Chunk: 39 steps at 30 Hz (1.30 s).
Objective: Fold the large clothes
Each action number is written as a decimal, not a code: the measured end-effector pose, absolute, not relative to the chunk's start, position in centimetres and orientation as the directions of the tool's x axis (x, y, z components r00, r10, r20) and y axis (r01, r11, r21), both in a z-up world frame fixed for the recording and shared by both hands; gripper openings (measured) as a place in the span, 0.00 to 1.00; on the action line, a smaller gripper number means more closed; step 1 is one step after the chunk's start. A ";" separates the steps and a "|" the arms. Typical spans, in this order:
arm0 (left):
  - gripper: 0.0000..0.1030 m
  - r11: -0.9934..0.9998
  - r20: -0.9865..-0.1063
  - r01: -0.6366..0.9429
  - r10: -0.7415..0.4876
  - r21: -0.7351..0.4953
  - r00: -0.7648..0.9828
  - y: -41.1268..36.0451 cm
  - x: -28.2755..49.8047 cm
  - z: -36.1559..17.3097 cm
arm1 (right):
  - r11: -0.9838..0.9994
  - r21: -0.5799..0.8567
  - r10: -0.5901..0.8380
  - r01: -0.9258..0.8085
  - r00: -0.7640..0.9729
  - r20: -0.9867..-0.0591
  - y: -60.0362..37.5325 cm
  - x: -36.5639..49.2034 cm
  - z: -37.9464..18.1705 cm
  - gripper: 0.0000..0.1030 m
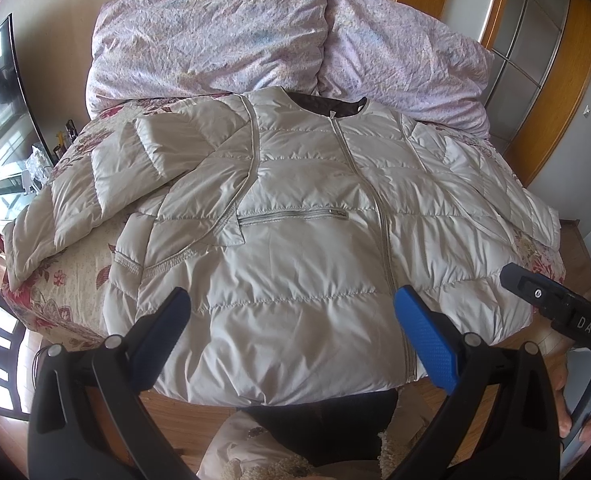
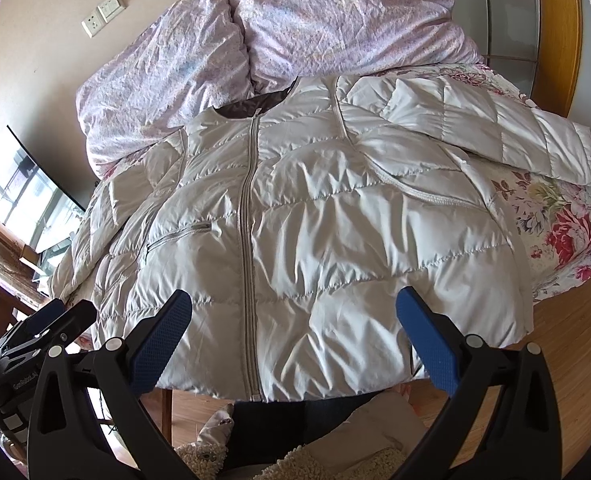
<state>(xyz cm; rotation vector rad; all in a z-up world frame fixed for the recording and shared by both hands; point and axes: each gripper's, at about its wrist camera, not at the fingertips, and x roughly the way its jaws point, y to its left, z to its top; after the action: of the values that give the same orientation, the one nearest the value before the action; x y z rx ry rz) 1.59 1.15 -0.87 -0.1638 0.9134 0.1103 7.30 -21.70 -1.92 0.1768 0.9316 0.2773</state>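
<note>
Where jacket lies, quilt behind

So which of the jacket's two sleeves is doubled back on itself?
The sleeve on the left gripper's side: it bends at the elbow, its cuff end folded back up toward the shoulder. The other sleeve stretches out flat across the flowered bedspread.

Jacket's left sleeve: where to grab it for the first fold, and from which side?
Grip the sleeve at its cuff end, coming in from the outer left with the left gripper. The sleeve lies spread outward on the bed, its end near the bed edge and free, so the open fingers can likely pinch it and carry it across the jacket.
</note>
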 end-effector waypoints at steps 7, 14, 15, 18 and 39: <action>0.98 0.981 -0.815 -0.176 0.039 -0.078 0.579 1.7 3.5 -2.1 | 0.915 0.375 0.381 -0.147 0.617 -0.688 -24.0 9.7 -3.7 0.99; 0.98 0.981 -0.844 -0.140 -0.038 -0.134 0.536 2.6 6.0 -4.3 | 0.844 0.527 0.359 0.104 0.622 -0.696 -32.2 14.7 -6.7 0.99; 0.98 0.981 -0.846 -0.131 -0.052 -0.142 0.531 2.6 6.4 -4.6 | 0.832 0.537 0.340 0.138 0.637 -0.691 -33.5 15.1 -6.9 0.99; 0.98 0.980 -0.850 -0.090 -0.106 -0.177 0.517 2.4 7.5 -5.4 | 0.772 0.565 0.235 0.290 0.696 -0.679 -39.3 16.5 -7.5 0.98; 0.98 0.980 -0.779 -0.004 -0.155 -0.199 0.608 2.6 10.5 -7.2 | 0.338 0.734 0.021 0.589 0.775 -0.632 -58.9 21.9 -14.4 0.14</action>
<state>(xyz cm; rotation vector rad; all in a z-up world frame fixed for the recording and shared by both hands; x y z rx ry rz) 10.52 2.59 -7.19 -0.1877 0.9150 -0.0880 21.86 -58.87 -14.37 1.1820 0.6080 -0.4012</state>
